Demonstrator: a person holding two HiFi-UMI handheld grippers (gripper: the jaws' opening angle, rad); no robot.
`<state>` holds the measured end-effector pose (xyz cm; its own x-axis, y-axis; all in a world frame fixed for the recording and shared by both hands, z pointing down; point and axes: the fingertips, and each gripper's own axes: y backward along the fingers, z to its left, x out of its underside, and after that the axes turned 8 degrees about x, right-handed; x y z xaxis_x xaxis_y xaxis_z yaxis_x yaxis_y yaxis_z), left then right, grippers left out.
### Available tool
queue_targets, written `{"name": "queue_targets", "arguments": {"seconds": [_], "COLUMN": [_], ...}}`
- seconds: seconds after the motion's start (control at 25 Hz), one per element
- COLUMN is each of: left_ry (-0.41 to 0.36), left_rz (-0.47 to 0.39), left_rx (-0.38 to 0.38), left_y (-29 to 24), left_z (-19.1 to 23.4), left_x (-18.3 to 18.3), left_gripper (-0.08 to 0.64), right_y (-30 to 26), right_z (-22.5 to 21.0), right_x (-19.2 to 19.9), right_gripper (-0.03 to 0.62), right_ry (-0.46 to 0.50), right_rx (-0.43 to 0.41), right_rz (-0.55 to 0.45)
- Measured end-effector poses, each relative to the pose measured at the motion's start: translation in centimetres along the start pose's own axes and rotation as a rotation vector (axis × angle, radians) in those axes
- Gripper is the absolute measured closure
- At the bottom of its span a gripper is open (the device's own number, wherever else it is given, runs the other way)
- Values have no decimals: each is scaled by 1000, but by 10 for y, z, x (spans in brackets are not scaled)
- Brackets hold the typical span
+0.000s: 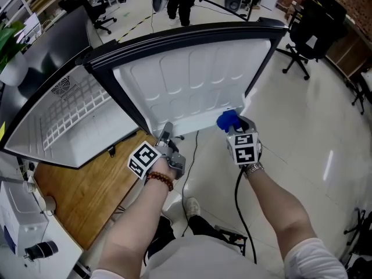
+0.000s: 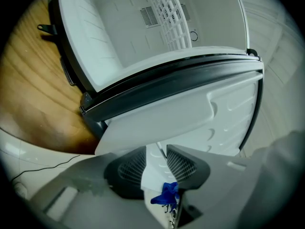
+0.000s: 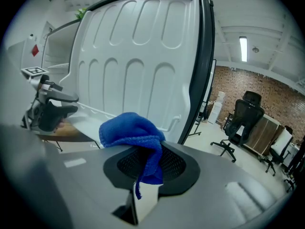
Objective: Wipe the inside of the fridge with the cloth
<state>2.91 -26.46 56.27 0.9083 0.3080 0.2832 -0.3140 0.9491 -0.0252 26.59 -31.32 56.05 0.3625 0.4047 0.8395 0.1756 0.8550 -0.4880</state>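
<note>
Your right gripper is clamped on the blue cloth, which bunches out over the jaw tips so that a soft wad, not hard plastic, leads. The cloth sits right at the lower inner ledge of the fridge door, though I can't tell whether it touches. Your left gripper has its jaws part-way apart with the door's bottom edge between them. No pad clearly presses, but it looks placed to steady the door against the push of wiping. The door stands swung wide off the fridge, whose white cavity lies to the door's left. Your left forearm and right forearm reach forward side by side, the right gripper tipped downward and the left nearly level.
</note>
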Motion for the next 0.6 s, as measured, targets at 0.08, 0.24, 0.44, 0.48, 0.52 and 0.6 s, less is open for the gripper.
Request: {"name": "queue_targets", "arguments": {"seconds": [0.08, 0.24, 0.44, 0.48, 0.52, 0.6], "left_ry": [2, 4, -6, -15, -28, -65], "left_rz": [-1, 4, 36, 44, 51, 63], "left_rx": [11, 36, 60, 70, 81, 102], "left_y": [0, 2, 12, 15, 18, 24], "left_z": [-2, -7, -9, -10, -12, -17], "left_x": [1, 4, 13, 14, 16, 19], "left_gripper": [436, 495, 502, 502, 502, 499], "right_y": [9, 32, 63, 68, 73, 82], "right_z": [2, 11, 29, 31, 33, 38], "right_x": [-1, -3, -7, -7, -7, -11], "right_gripper": [522, 522, 522, 522, 522, 522], "right_ry": [-4, -8, -11, -9, -9, -13], "right_rx": [-14, -55, -123, -132, -141, -156], "right_rz": [-14, -43, -83, -91, -98, -115]}}
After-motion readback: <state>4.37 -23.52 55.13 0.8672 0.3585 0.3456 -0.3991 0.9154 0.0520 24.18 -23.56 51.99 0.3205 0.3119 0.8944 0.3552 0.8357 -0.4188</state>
